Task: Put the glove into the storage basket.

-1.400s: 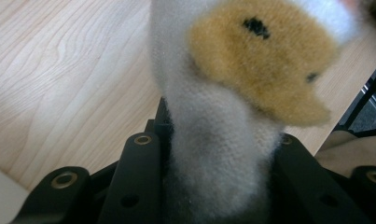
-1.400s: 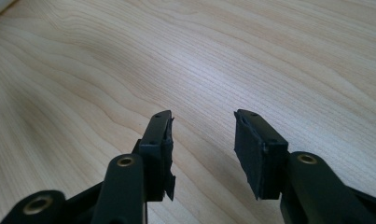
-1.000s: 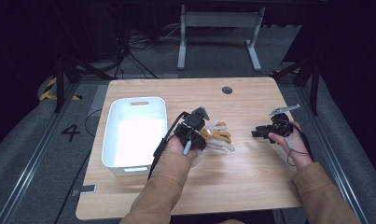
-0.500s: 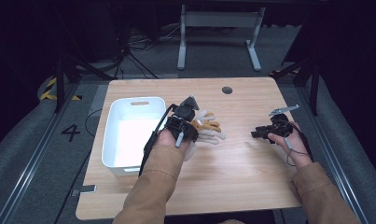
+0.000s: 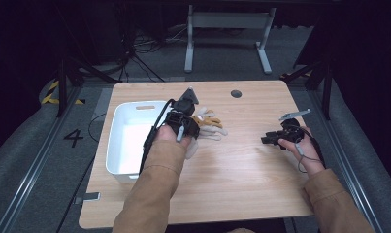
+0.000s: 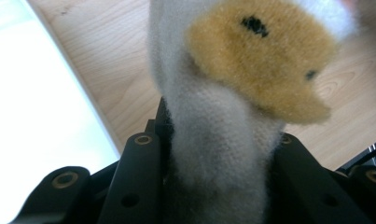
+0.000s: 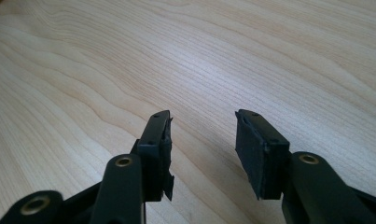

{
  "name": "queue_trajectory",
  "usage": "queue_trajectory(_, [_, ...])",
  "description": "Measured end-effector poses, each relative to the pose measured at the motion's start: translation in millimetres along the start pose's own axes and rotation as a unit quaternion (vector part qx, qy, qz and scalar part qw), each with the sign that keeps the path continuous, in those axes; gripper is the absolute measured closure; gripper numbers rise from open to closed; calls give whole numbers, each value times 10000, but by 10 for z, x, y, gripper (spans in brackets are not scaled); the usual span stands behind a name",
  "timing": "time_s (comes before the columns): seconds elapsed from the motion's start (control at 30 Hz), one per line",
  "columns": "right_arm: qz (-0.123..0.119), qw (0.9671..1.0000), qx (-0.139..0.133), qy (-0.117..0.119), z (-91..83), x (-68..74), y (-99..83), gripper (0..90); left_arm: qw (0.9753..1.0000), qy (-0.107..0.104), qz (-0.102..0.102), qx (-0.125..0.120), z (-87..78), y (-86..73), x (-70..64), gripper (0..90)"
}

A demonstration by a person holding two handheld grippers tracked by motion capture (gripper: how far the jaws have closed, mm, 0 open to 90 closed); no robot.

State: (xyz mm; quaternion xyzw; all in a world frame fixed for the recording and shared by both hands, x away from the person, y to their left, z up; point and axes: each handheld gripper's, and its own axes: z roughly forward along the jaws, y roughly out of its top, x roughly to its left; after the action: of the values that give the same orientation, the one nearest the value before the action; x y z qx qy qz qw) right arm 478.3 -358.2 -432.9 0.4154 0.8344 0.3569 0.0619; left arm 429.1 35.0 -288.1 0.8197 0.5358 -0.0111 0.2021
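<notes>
Plush toy: soft, fuzzy fabric, off-white body with a tan-yellow patch. In the left gripper view the plush toy takes up the centre and upper right of the frame; the tan-yellow patch carries 2 small black marks, and the off-white knit-like pile runs down between the 2 black fingers. In the high view it lies just left of the frame centre, on the table, immediately right of the white bin, with pale limbs spread toward the right.

Left gripper: fingers clamped on the off-white part of the plush toy, one finger pressed against each side of it. The white bin fills the left of that view.

Right gripper: right of centre in the high view, well apart from the plush toy. In the right gripper view the right gripper has its fingers apart, with bare wooden table between and beyond them.
</notes>
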Motion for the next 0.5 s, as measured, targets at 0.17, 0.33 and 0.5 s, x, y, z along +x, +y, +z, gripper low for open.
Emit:
queue_trajectory(0.17, [16,10000,9,-13,7,-13,1,562,9994,180,-251,-139,-58,10,68,694])
queue_trajectory(0.33, [86,9998,98,-160,43,-36,36,569,9982,232,-510,-226,-126,-31,187,694])
queue_trajectory(0.5, [172,9996,148,-169,120,-101,56,578,9961,382,-693,-390,-224,-104,297,694])
